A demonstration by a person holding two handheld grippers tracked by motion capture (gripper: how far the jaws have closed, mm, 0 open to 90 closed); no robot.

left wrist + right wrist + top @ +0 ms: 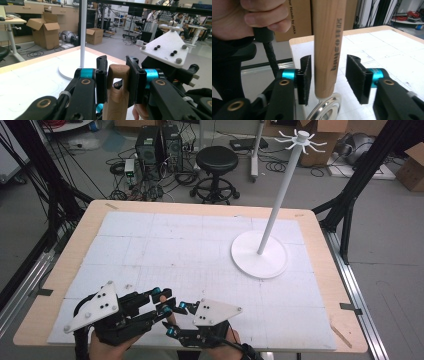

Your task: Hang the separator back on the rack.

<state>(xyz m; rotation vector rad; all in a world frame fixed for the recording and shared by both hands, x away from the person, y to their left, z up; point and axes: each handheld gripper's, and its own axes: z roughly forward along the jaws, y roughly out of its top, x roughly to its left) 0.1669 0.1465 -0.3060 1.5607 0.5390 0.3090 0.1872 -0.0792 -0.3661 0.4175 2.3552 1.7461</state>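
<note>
Wooden handle point(117, 85) | left gripper point(117, 75) clamps | right gripper point(328, 77) seemingly apart

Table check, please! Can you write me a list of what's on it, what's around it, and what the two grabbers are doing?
Surface: wooden table under a white grid mat.
Job's things: wooden handle with a hole at its end and a metal ring at the other end; white stand with hooks on top.
Clutter: nothing seen.
Grippers: left hand-held gripper clamps the handle; right hand-held gripper is open around it, pads not pressing.
Cables: a tangle on the floor; a black cable from the left gripper.
Surroundings: black stool, computer towers, cardboard boxes.
</note>
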